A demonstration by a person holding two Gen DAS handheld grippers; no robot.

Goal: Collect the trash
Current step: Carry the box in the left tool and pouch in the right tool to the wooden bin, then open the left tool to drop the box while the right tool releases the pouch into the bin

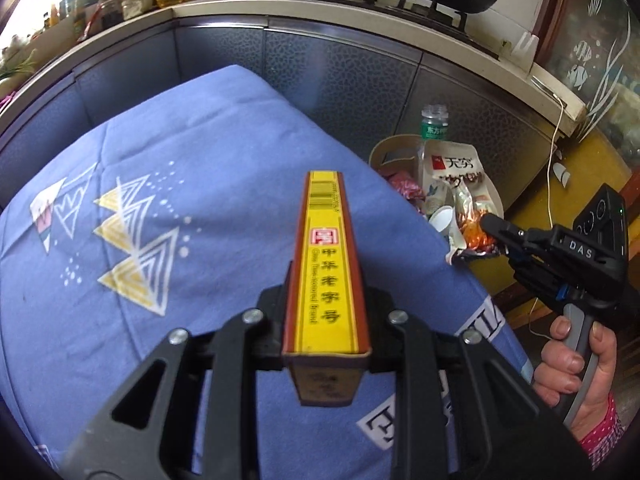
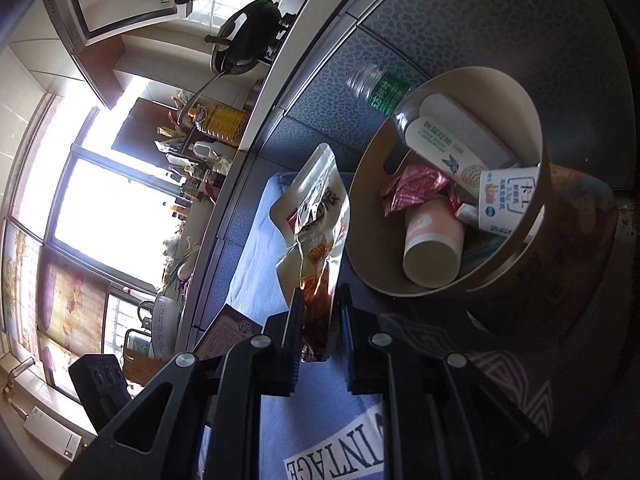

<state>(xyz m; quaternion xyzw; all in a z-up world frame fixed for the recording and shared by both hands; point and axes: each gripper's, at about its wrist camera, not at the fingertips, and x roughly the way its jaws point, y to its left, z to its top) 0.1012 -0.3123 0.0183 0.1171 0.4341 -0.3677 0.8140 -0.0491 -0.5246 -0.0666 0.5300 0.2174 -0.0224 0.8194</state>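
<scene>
Left wrist: blue patterned cloth [image 1: 200, 140] below a stove counter [image 1: 320, 10]

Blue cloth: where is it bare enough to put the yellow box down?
The blue cloth is bare from its triangle print to the far edge by the cabinets. Crowded off its right edge: the full bin and snack bag.

One box [image 1: 326, 264], one snack bag [image 2: 316, 216], two cups [image 2: 432, 240], one bottle [image 2: 380, 86], one bin [image 2: 516, 256].
</scene>
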